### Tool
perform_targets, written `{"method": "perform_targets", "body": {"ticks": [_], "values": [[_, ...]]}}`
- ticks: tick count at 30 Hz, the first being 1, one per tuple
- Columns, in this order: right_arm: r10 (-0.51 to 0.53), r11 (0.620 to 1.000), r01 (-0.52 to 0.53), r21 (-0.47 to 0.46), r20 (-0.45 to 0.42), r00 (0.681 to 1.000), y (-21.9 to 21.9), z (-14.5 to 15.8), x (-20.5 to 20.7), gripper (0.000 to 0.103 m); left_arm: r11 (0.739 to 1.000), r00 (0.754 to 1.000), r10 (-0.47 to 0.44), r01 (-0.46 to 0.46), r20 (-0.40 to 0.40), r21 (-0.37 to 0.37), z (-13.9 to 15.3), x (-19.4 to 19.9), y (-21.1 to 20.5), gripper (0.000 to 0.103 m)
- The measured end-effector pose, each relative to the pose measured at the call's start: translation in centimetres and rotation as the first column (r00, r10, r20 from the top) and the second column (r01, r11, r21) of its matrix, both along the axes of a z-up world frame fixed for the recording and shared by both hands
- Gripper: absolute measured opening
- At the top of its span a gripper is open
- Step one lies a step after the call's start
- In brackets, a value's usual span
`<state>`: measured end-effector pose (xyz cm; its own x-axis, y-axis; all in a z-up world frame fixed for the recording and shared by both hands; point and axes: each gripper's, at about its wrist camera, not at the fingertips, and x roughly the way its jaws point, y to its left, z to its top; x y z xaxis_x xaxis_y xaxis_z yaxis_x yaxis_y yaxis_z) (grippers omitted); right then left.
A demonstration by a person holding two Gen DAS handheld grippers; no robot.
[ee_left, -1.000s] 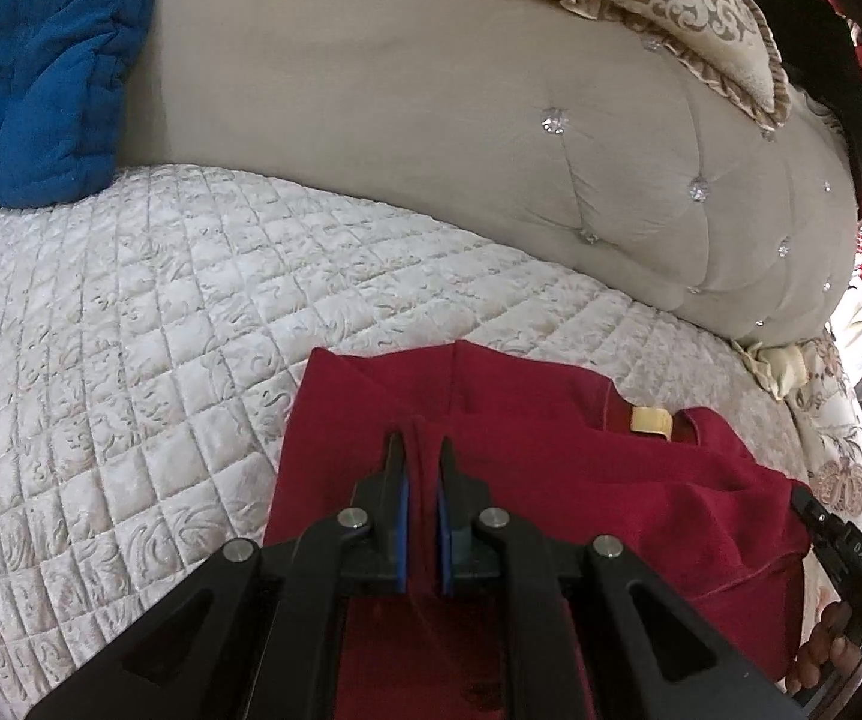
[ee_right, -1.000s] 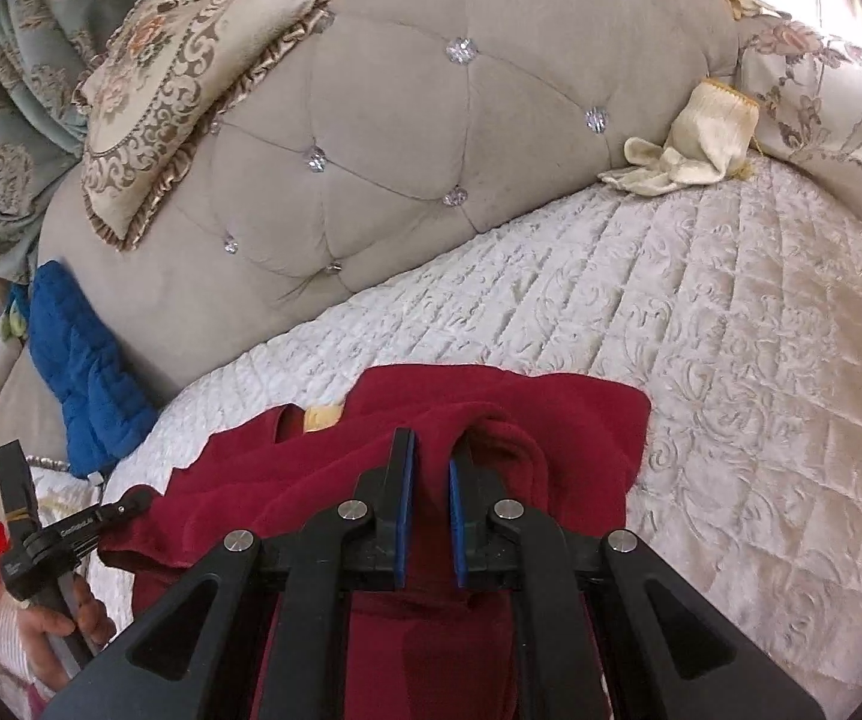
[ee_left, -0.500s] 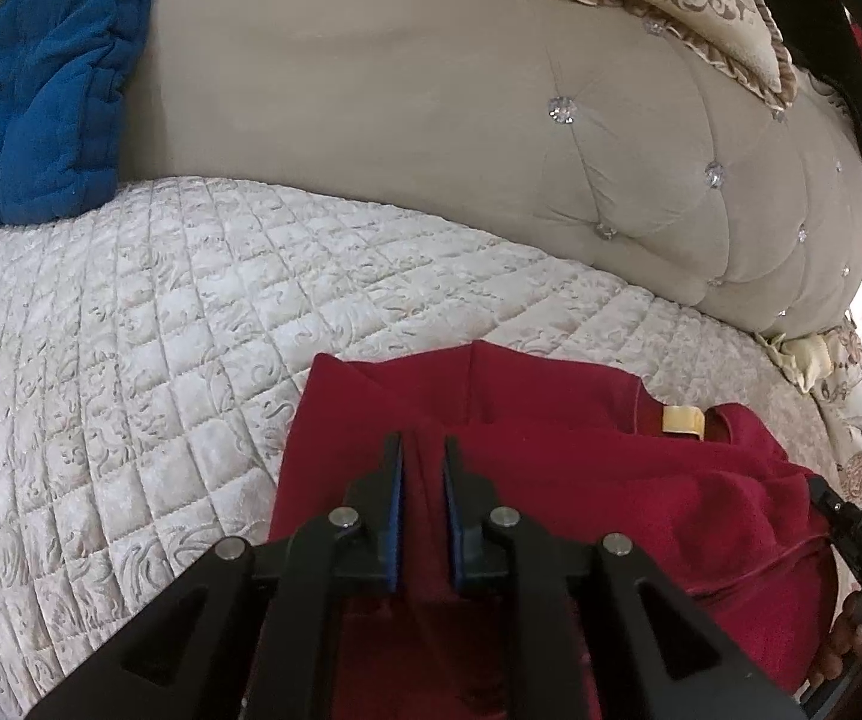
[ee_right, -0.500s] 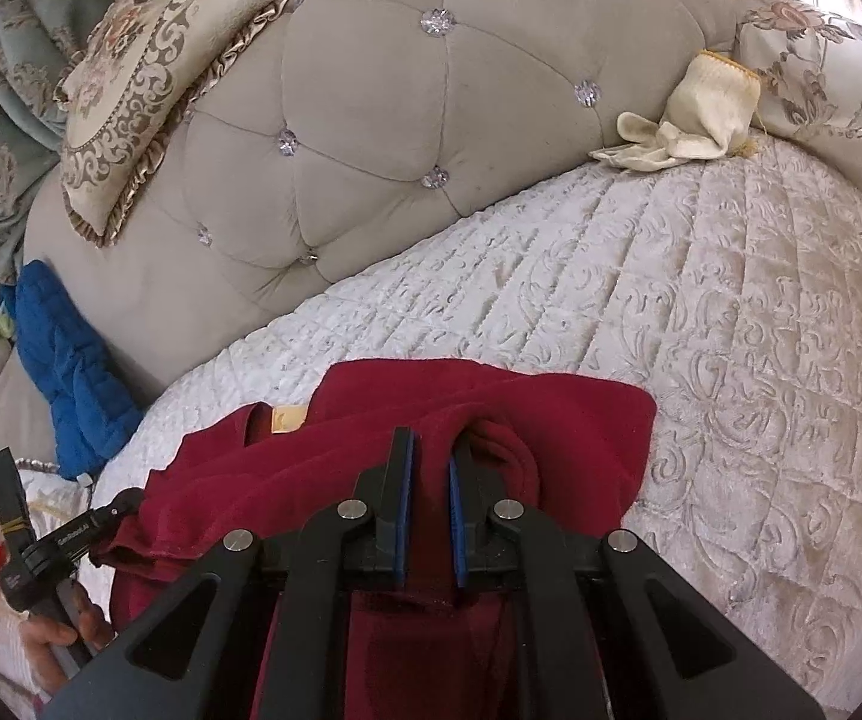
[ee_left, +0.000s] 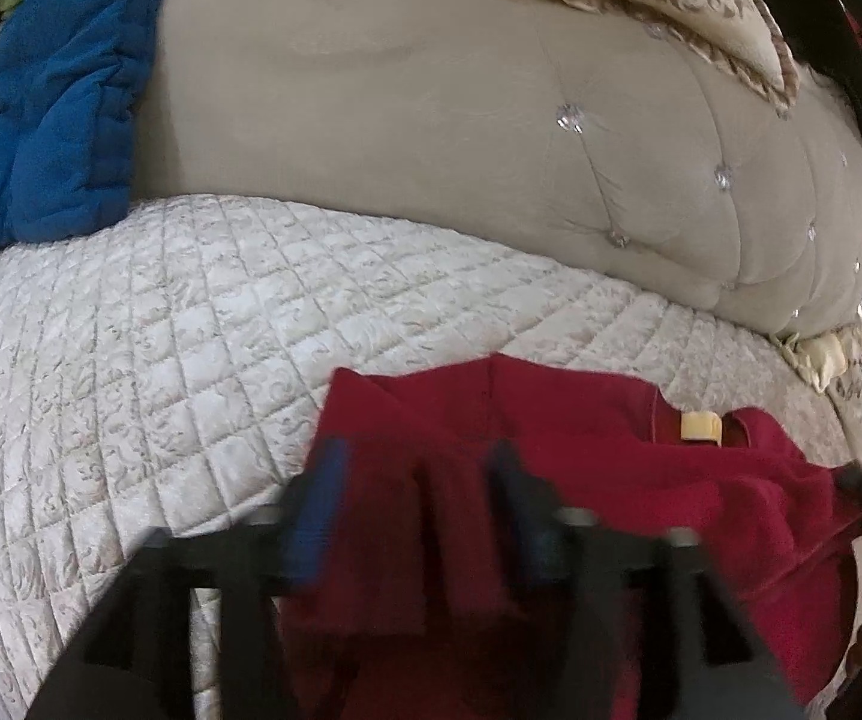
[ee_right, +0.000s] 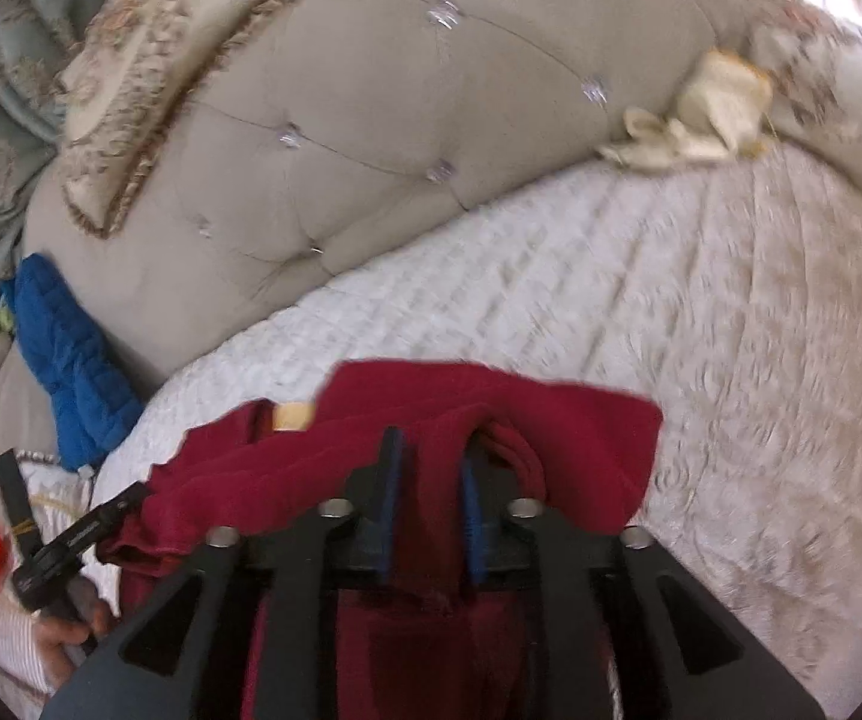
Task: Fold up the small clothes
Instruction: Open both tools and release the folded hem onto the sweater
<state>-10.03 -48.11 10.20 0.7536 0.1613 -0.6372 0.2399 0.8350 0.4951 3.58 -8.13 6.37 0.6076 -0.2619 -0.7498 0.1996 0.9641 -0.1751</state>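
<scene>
Here my left gripper (ee_left: 416, 516) jaws gape around the red garment (ee_left: 640, 450); my right gripper (ee_right: 428, 495) jaws part narrowly astride it. Released cloth may slump, spoiling the fold.

Garment (ee_left: 610, 480) lies on bed (ee_left: 161, 330), near front edge. Headboard (ee_left: 431, 120) behind bed. Cushion (ee_right: 149, 72) leans on headboard top, L side in R view. Jacket (ee_right: 71, 360) at headboard's L end, beside bed. Cloth (ee_right: 700, 114) at bed/headboard junction, far R. L claw (ee_left: 419, 516) & R claw (ee_right: 428, 504) over garment's near edge, fabric btwn fingers.
</scene>
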Motion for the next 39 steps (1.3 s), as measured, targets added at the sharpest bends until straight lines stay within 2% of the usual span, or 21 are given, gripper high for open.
{"method": "perform_targets", "body": {"ticks": [1,3,7,10,13,16,18,20,23,25,26,27,30,32,35,39], "values": [[0.006,1.0,-0.006,-0.008,0.037,0.999,0.0,0.9,-0.4,0.02,1.0,1.0,0.006,-0.006,0.002,-0.019,0.4,0.0,0.5,0.064],[0.037,0.998,-0.031,-0.052,0.114,0.993,0.4,3.3,-1.8,0.022,0.999,1.0,0.016,-0.016,0.015,-0.047,1.2,-0.1,1.6,0.065],[0.2,0.976,-0.188,-0.113,0.104,0.974,1.4,4.8,-3.7,0.021,1.0,0.998,0.021,-0.02,0.058,-0.02,3.0,-1.0,3.3,0.066],[0.337,0.935,-0.331,-0.128,0.031,0.941,2.6,4.3,-4.3,0.02,0.999,0.999,-0.034,0.034,0.04,-0.003,3.8,-1.6,3.8,0.066],[0.4,0.9,-0.4,-0.17,-0.038,0.916,4.4,3.2,-3.7,0.02,0.987,0.988,-0.153,0.153,-0.007,-0.05,4.2,-2.0,3.2,0.066],[0.439,0.856,-0.466,-0.224,-0.159,0.884,7.2,1.0,-1.3,0.02,0.969,0.97,-0.242,0.243,-0.023,0.05,3.6,-2.9,0.9,0.066],[0.415,0.867,-0.442,-0.229,-0.158,0.896,7.7,0.6,0.4,0.02,0.959,0.963,-0.268,0.27,-0.033,0.087,2.8,-2.9,-0.3,0.066],[0.333,0.916,-0.345,-0.203,-0.091,0.938,6.8,0.6,2.4,0.02,0.966,0.97,-0.242,0.244,-0.027,0.084,2.0,-2.3,-1.0,0.066],[0.214,0.965,-0.222,-0.14,-0.075,0.974,4.9,0.1,5.7,0.02,0.994,0.994,-0.111,0.111,-0.012,0.022,1.6,-0.8,0.4,0.066],[0.137,0.977,-0.152,-0.148,-0.111,0.984,3.8,0.0,6.7,0.02,0.997,0.999,-0.031,0.03,-0.013,-0.071,1.5,-0.2,2.4,0.07],[0.109,0.981,-0.124,-0.149,-0.106,0.988,3.4,0.3,6.5,0.02,0.994,1.0,0.01,-0.011,-0.007,-0.112,1.6,0.0,3.6,0.076],[0.094,0.984,-0.106,-0.14,-0.09,0.992,2.7,0.8,5.5,0.02,0.99,0.999,0.037,-0.036,-0.001,-0.133,1.7,0.1,4.4,0.079],[0.06,0.985,-0.076,-0.152,-0.106,0.993,1.4,1.9,2.1,0.021,0.989,0.999,0.044,-0.045,-0.009,-0.139,1.7,0.4,5.0,0.079],[0.033,0.983,-0.053,-0.174,-0.118,0.992,0.7,2.3,-0.5,0.021,0.992,1.0,0.02,-0.023,-0.024,-0.126,1.4,0.4,4.7,0.079],[0.013,0.989,-0.03,-0.146,-0.115,0.993,0.0,2.2,-4.3,0.024,0.994,1.0,-0.018,0.016,-0.025,-0.104,1.4,-0.4,4.1,0.079],[0.034,0.99,-0.055,-0.132,-0.156,0.987,1.0,1.6,-7.0,0.024,0.997,0.998,-0.058,0.058,-0.009,-0.053,2.2,-2.1,3.3,0.079]]}}
